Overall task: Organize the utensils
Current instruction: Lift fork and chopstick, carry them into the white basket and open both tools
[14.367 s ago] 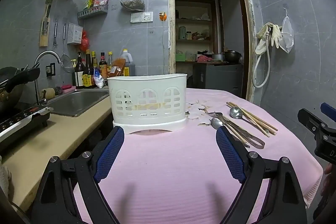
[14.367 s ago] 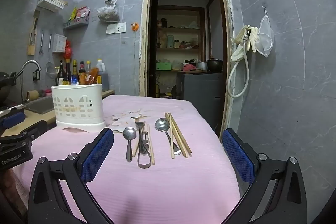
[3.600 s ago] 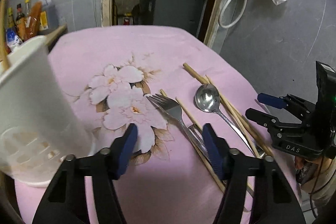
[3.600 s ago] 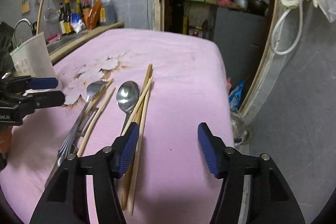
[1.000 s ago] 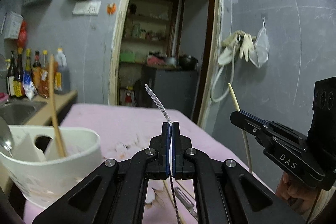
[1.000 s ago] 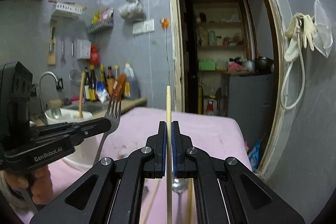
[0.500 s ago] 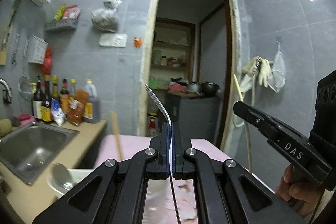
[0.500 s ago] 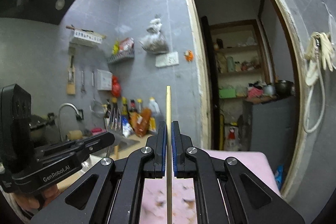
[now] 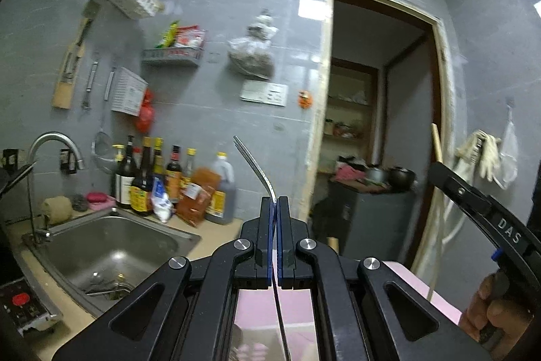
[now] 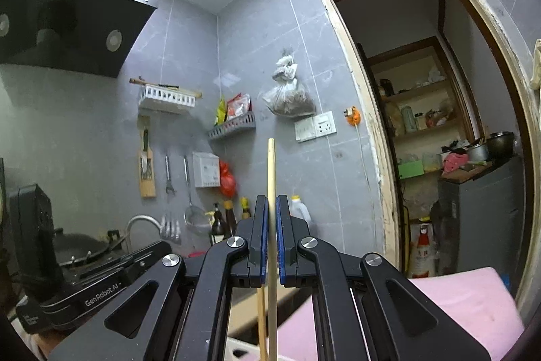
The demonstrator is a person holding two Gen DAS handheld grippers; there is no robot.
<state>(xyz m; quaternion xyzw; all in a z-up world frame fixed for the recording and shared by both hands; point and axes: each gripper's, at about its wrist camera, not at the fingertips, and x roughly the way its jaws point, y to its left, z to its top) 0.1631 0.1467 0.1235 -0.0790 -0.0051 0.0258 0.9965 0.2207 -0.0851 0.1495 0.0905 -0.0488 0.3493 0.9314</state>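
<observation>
Clamping a fork [image 9: 257,168] tines-up, the left gripper [image 9: 274,219] pointed level at the sink [image 9: 111,246] wall — jaws shut on the handle, high over the pink table [image 9: 422,286]. From the right wrist, the right gripper [image 10: 270,225] pinched a chopstick [image 10: 271,178] upright, tilted ceilingward; a white holder rim [image 10: 236,347] showed below. Both seemed mid-carry — next, I judged, lowering each into the holder.
</observation>
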